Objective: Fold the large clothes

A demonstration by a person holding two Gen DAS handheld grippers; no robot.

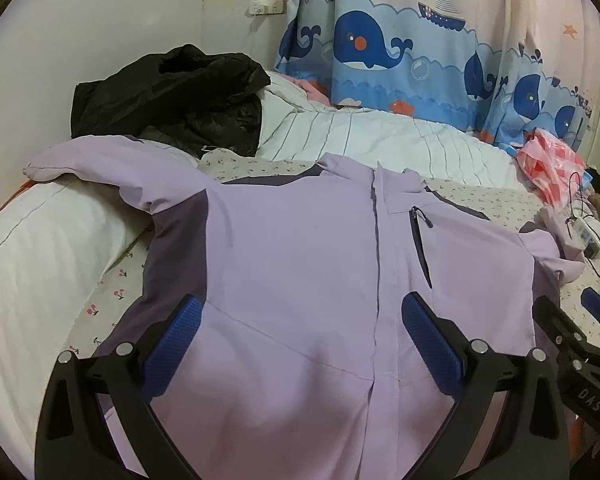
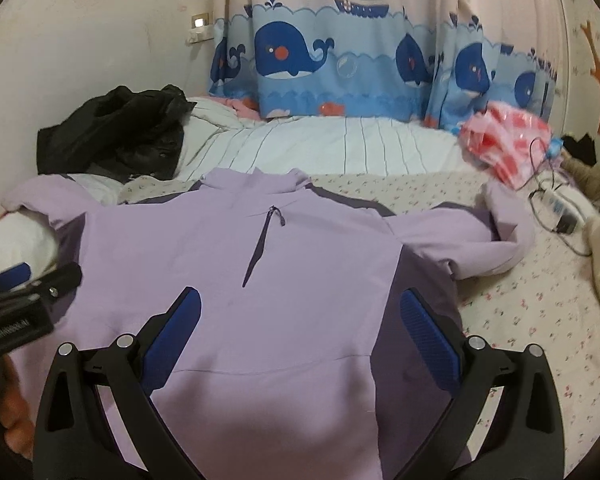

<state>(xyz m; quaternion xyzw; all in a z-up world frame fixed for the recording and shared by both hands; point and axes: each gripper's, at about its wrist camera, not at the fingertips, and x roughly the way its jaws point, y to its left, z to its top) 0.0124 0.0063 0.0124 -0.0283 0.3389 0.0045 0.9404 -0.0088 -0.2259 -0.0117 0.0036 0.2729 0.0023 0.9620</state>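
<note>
Both grippers, my left gripper [image 1: 300, 344] and right gripper [image 2: 300, 340], hang released over lilac jacket [image 1: 300, 264], spread flat on bed [image 2: 520, 320].

A black garment [image 1: 168, 92] lies crumpled at the far left on a white striped quilt [image 1: 380, 136]. Behind it hangs a whale-print curtain [image 1: 380, 48]. A pink checked bag [image 2: 504, 140] sits far right, with a cable [image 2: 548, 184] and white power strip [image 2: 562, 206] on the flowered bedsheet [image 2: 520, 320].
</note>
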